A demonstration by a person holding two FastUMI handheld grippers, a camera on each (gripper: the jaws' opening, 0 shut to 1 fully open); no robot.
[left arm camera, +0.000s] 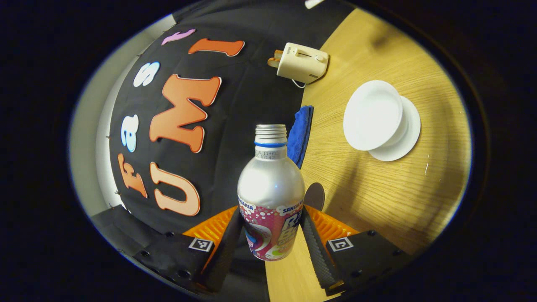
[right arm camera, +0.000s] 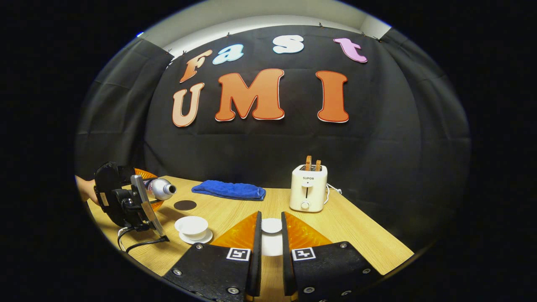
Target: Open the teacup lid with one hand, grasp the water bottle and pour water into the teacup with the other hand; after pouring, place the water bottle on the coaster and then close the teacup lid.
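Pinching the water bottle (left arm camera: 271, 197), the left gripper (left arm camera: 270, 235) is held tilted above the uncovered teacup (left arm camera: 373, 115). The teacup lid (right arm camera: 272, 239) is clamped between the right gripper (right arm camera: 270, 243) fingers.

A light wooden table (right arm camera: 361, 235) with a visible grain fills the lower part of the booth, its far edge meeting a wall of black cloth (right arm camera: 398, 138) that hangs in soft folds behind and to the sides. Above the cloth a strip of pale grey wall (right arm camera: 268, 16) shows. A cream toaster (right arm camera: 308, 188) with two slices in its slots stands near the back, its white cord trailing beside it. A folded blue towel (right arm camera: 230, 190) lies along the rear edge.
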